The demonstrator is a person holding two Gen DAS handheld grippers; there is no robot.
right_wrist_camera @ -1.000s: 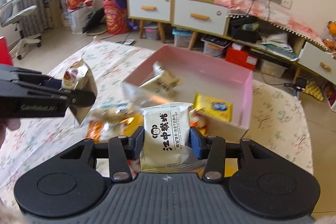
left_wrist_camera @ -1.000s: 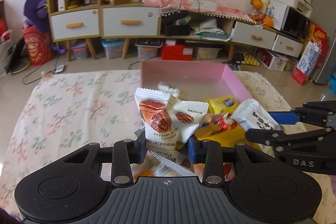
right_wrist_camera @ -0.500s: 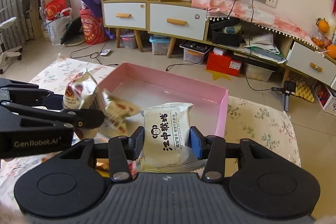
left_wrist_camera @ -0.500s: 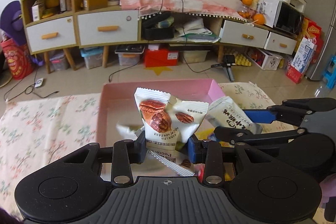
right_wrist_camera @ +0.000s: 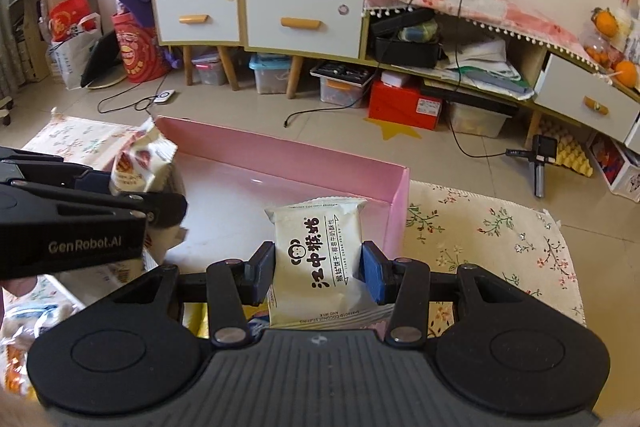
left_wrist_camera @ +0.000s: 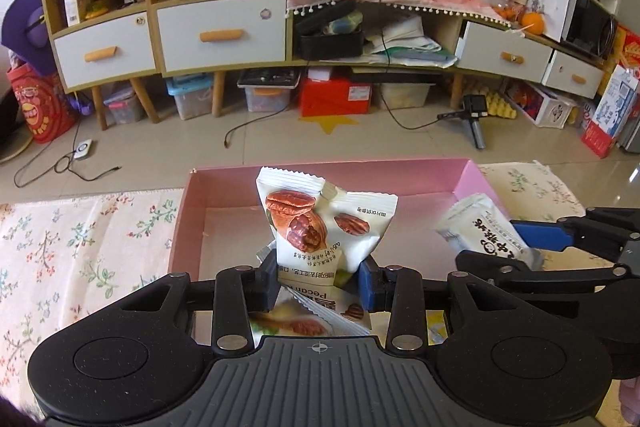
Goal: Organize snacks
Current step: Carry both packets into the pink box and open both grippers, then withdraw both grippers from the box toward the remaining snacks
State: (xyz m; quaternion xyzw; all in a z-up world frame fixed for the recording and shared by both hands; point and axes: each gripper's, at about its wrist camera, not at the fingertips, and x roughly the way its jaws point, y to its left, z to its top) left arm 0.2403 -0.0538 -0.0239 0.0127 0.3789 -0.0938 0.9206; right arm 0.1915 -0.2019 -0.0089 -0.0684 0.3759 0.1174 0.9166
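My left gripper (left_wrist_camera: 319, 277) is shut on a white pecan snack packet (left_wrist_camera: 324, 227) and holds it over the open pink box (left_wrist_camera: 224, 173). My right gripper (right_wrist_camera: 319, 277) is shut on a white biscuit packet with black Chinese lettering (right_wrist_camera: 320, 259), also over the pink box (right_wrist_camera: 280, 151), near its right wall. The right gripper and its packet (left_wrist_camera: 484, 231) show at the right of the left wrist view. The left gripper and the pecan packet (right_wrist_camera: 138, 163) show at the left of the right wrist view.
The box stands on a floral cloth (left_wrist_camera: 80, 239), which continues right of the box (right_wrist_camera: 500, 239). More snack packets (right_wrist_camera: 24, 331) lie at the lower left of the right wrist view. Cabinets (left_wrist_camera: 216, 27), storage bins and cables fill the room beyond.
Both grippers have moved forward with their packets, from over the snack pile to over the pink box. The box's far wall and the floor behind it now fill the view.
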